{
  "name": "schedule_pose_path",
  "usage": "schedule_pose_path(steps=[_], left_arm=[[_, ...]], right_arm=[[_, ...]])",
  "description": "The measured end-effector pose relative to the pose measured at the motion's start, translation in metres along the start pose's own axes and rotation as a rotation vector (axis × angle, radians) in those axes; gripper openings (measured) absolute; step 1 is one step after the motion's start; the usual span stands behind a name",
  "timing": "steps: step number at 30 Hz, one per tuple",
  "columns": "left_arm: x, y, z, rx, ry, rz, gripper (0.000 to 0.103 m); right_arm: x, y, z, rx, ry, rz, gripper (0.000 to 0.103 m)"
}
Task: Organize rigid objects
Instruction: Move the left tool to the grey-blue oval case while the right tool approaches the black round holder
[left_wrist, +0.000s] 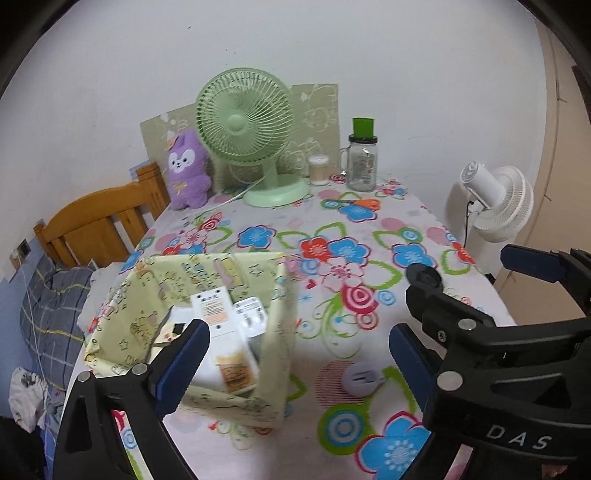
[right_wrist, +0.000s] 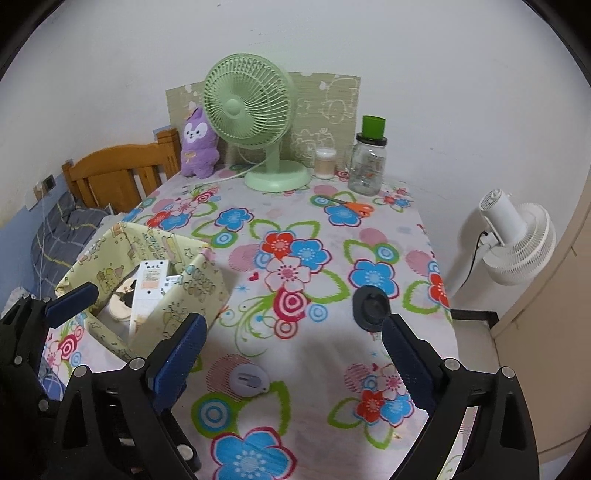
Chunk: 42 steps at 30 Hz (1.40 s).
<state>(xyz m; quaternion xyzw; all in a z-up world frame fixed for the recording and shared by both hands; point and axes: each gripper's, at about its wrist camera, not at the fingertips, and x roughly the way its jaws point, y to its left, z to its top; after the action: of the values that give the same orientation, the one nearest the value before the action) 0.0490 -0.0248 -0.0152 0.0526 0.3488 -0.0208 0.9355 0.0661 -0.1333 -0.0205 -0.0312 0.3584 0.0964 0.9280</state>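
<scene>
Your left hand-held gripper (left_wrist: 299, 343) is spread wide, nothing between its jaws; same for your right hand-held gripper (right_wrist: 295, 336). The pale yellow printed fabric box (left_wrist: 275, 354) holding white rectangular cartons (left_wrist: 221, 332) sits just ahead-left of both. A small white round plastic disc (right_wrist: 248, 380) lies on the floral tabletop (right_wrist: 332, 258) between the right jaws.

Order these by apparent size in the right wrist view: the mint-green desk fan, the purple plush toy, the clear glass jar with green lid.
1. Mint-green desk fan, clearly largest.
2. Purple plush toy and clear glass jar with green lid: look alike; unranked.
</scene>
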Motion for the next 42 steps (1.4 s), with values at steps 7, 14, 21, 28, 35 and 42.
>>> schedule_pose_path(steps=[7, 14, 21, 28, 35, 42], left_arm=[[-0.002, -0.019, 0.003, 0.0, -0.007, -0.026, 0.1], [0.001, -0.033, 0.003, 0.0, 0.005, -0.052, 0.101], [0.006, -0.046, 0.0, 0.0, 0.016, -0.076, 0.101], [0.017, -0.061, -0.005, 0.005, 0.042, -0.093, 0.101], [0.029, -0.071, -0.013, -0.002, 0.056, -0.102, 0.101], [0.041, -0.076, -0.024, -0.012, 0.068, -0.103, 0.101]], right_arm=[[-0.006, -0.019, -0.003, 0.012, -0.003, -0.012, 0.097], [-0.008, -0.035, -0.008, 0.025, -0.005, -0.025, 0.097], [-0.007, -0.05, -0.016, 0.05, -0.001, -0.036, 0.097], [-0.001, -0.062, -0.026, 0.058, -0.002, -0.048, 0.097], [0.004, -0.068, -0.036, 0.026, -0.036, -0.053, 0.097], [0.018, -0.073, -0.046, 0.035, -0.017, -0.043, 0.097]])
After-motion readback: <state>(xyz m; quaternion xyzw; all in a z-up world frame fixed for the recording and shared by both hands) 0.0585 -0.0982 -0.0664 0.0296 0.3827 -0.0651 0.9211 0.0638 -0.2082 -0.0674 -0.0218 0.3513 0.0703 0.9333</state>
